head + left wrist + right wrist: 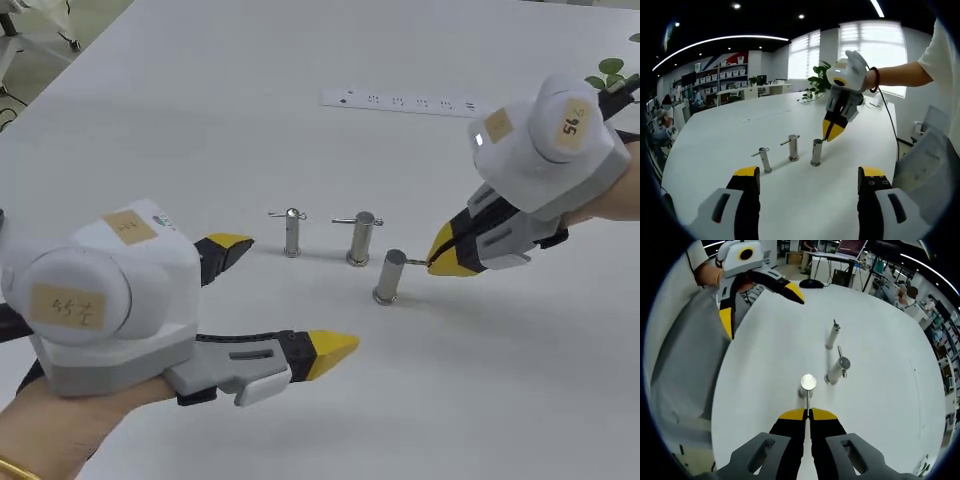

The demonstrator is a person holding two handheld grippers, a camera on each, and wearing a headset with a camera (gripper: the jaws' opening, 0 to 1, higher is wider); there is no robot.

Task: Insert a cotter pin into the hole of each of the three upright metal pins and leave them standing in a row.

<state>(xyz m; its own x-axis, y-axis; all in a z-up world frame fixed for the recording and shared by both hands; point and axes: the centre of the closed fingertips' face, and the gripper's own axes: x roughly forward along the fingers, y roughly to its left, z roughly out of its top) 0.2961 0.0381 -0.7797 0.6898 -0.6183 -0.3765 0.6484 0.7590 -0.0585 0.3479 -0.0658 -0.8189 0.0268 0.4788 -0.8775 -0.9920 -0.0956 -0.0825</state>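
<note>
Three upright metal pins stand in a row on the white table. The far-left pin (292, 232) (764, 160) (832, 336) and the middle pin (361, 238) (793, 147) (837, 371) each carry a cotter pin through the top. My right gripper (435, 262) (831, 134) (807, 414) is shut on a thin cotter pin (416, 262) (807, 401), whose tip meets the top of the third pin (390, 276) (816, 152) (808, 384). My left gripper (285, 300) (809, 175) (762, 310) is open and holds nothing, a short way in front of the row.
A white power strip (400, 101) lies on the table behind the pins. A green plant (612, 72) stands at the far right edge. The table (200, 120) is bare around the row. Desks and shelves fill the room behind.
</note>
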